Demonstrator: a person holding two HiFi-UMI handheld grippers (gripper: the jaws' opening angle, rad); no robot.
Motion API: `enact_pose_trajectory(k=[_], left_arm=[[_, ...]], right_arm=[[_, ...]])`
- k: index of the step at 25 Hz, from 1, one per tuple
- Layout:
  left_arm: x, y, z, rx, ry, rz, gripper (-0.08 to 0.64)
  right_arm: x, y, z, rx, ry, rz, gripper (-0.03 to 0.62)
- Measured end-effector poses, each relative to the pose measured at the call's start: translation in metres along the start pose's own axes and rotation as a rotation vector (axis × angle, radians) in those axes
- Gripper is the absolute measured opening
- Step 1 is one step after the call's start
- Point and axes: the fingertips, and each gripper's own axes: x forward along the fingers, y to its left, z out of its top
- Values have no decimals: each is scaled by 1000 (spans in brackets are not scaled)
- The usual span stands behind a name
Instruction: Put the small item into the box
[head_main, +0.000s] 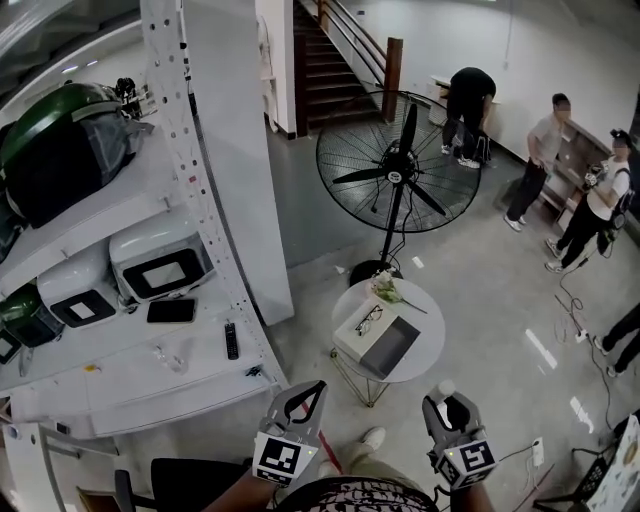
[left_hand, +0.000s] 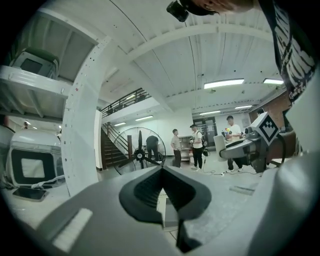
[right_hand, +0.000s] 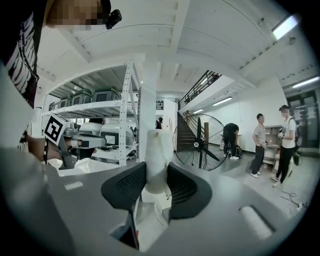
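Observation:
A small white cylindrical item (right_hand: 157, 155) is clamped upright between the pads of my right gripper (right_hand: 156, 167); in the head view the white item (head_main: 446, 391) pokes out of the right gripper (head_main: 447, 402) at the bottom right. My left gripper (head_main: 312, 392) is held level beside it, with its jaws closed together and nothing between them (left_hand: 161, 169). The box (head_main: 378, 338) lies open on a small round white table (head_main: 425, 312) ahead of and below both grippers, showing a grey inside. A pair of glasses (head_main: 368, 318) rests on its white part.
A large floor fan (head_main: 397, 165) stands just behind the table. A white shelf rack (head_main: 205, 375) with appliances, a phone (head_main: 171, 311) and a remote (head_main: 231, 340) fills the left. A flower (head_main: 388, 292) lies on the table's far edge. Several people (head_main: 534, 160) stand at the far right, with stairs (head_main: 330, 70) behind.

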Motion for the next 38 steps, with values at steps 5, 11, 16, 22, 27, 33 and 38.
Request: enact_pose_trajectory(k=[5,11,16,22,27,33,38], left_arm=[[29,-1,2,-10,3,-17,2],[71,1,10,16,-3,-53,2],[105,5,11,-13,7,-62,2],[148,-3,9,-10,22,-108,2],[181,-6,15,-2,15,-131,2],[218,-7,22,-4,27,-124,2],[241,-10,33,1,19,-94,2]], right_arm=[[12,-20,-3,5,11,-11,161],[35,-45,-2,37,13,-18,161],[51,-69,-1,35,21,-26,161],[61,-100,-1,37,27,-51,161],[76,-122,-6,60,54,-51,161],[95,-150,1,50,45,-29,161],[106,-180,9,46,35,-7,161]])
